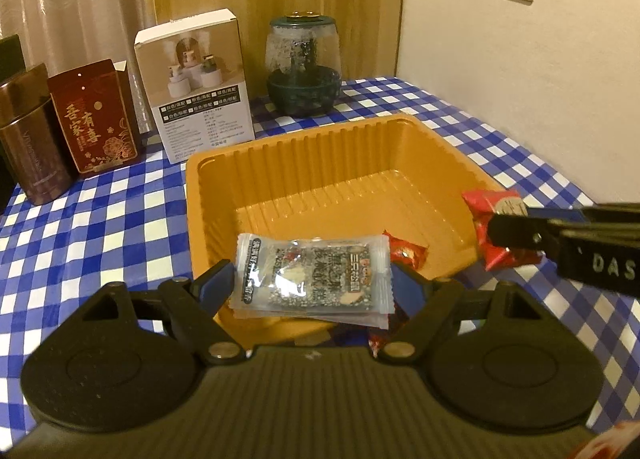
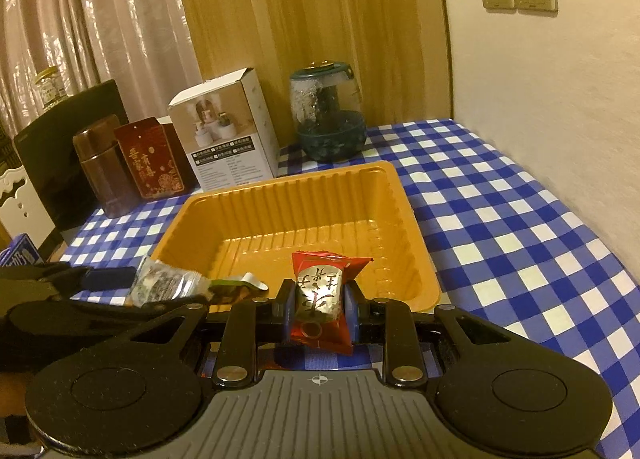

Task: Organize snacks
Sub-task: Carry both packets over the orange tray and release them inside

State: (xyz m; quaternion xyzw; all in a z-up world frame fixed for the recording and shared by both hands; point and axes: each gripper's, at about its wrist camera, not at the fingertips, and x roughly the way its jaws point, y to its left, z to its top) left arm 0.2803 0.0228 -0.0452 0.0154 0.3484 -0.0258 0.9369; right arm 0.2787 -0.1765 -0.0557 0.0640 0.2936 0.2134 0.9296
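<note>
Carry both over the orange tray (image 1: 280,163) before letting go: left claw (image 1: 312,283) clamped on clear sesame-bar packet (image 1: 314,279), right claw (image 2: 319,305) pinching red candy (image 2: 324,299); second packet possibly underneath.

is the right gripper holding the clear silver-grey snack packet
No, the right gripper is shut on a red foil-wrapped candy; the clear silver-grey snack packet sits between the left gripper's fingers.

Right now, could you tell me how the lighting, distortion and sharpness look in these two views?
Left wrist view: warm dim yellow light, the checked tablecloth bowed by the fisheye, the clear snack packet sharp but glinting. Right wrist view: same tint, the wall corner curves, the red candy readable, dark corners.
</note>
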